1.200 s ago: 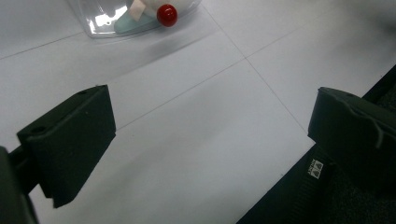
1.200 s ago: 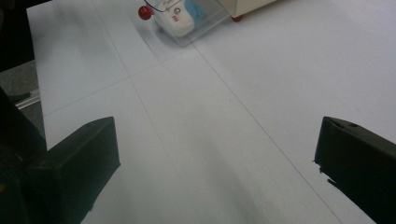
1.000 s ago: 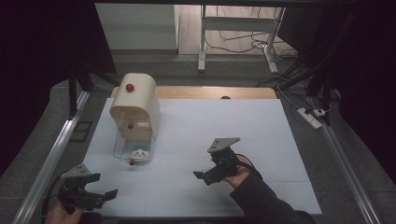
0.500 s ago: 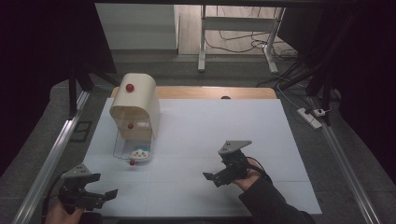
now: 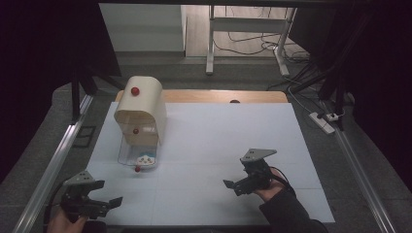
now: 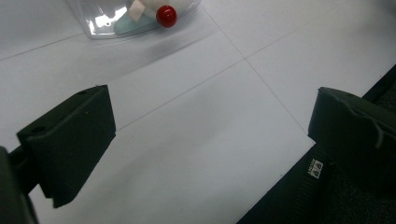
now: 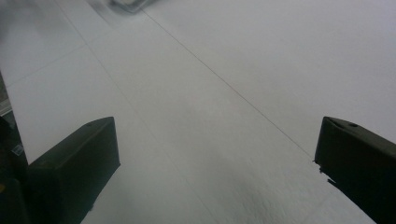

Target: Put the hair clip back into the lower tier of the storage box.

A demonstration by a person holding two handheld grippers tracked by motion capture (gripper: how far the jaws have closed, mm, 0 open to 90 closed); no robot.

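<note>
Roughly upright, the cream bread-bin-shaped box (image 5: 141, 109) stands on the white tabletop (image 5: 218, 131) at far left, its open front facing the person. Its clear door (image 5: 137, 156) lies flat before it, red knob (image 5: 138, 169) at the near edge. Contents behind the plastic are hard to make out. Left gripper (image 5: 104, 206) hovers at the near-left corner, fingers spread, empty. Right gripper (image 5: 234, 186) sits near-right, well apart from the box, fingers spread, empty.
</note>
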